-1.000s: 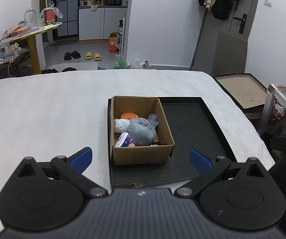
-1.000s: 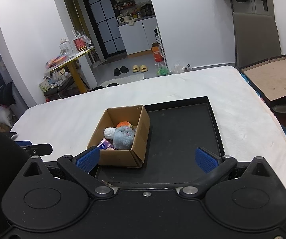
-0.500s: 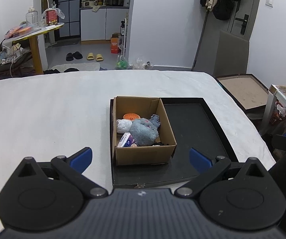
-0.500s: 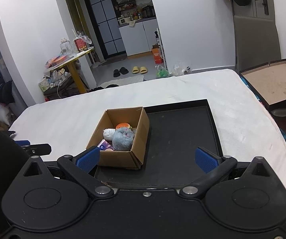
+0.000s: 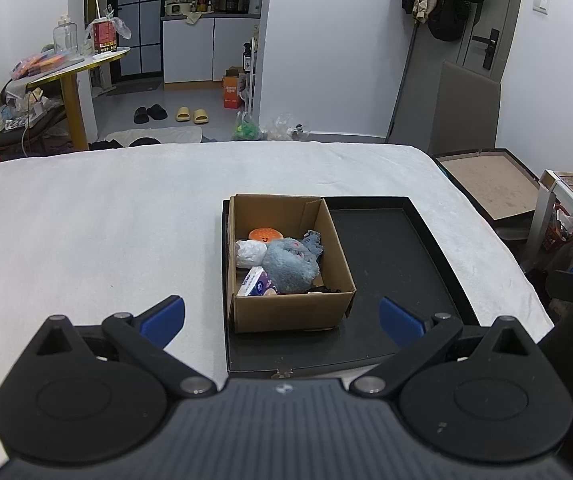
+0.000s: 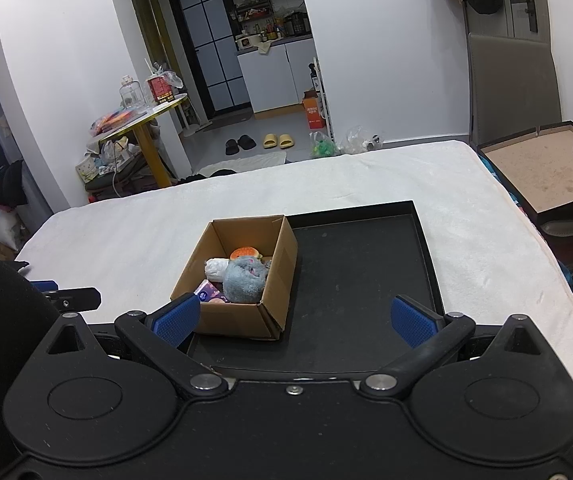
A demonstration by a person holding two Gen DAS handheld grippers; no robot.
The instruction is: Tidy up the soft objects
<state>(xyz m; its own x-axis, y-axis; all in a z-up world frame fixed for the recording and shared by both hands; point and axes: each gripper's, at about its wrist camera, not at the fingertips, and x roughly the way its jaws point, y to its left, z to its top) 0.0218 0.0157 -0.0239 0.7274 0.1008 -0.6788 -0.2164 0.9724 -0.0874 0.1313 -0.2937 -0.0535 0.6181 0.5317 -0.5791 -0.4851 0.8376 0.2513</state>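
A brown cardboard box (image 5: 290,312) stands in the left part of a black tray (image 5: 386,248) on a white bed. In the box lie a grey-blue plush toy (image 5: 289,266), an orange burger-shaped toy (image 5: 265,234), a white soft bundle (image 5: 248,253) and a purple-white tissue pack (image 5: 255,283). The box (image 6: 242,324), the tray (image 6: 362,264) and the plush (image 6: 243,282) also show in the right wrist view. My left gripper (image 5: 282,316) is open and empty, held back in front of the box. My right gripper (image 6: 293,319) is open and empty, near the tray's front edge.
The white bed (image 5: 86,232) spreads to the left and behind the tray. A shallow brown-lined box lid (image 5: 494,184) lies past the bed's right edge. A yellow-legged table (image 5: 70,80) with clutter stands far left. The left gripper's fingertip (image 6: 70,298) shows at the left in the right wrist view.
Both grippers have drawn slightly back and up from the box, so box and tray look a little farther. Jaws stayed open. The box contents have not moved.
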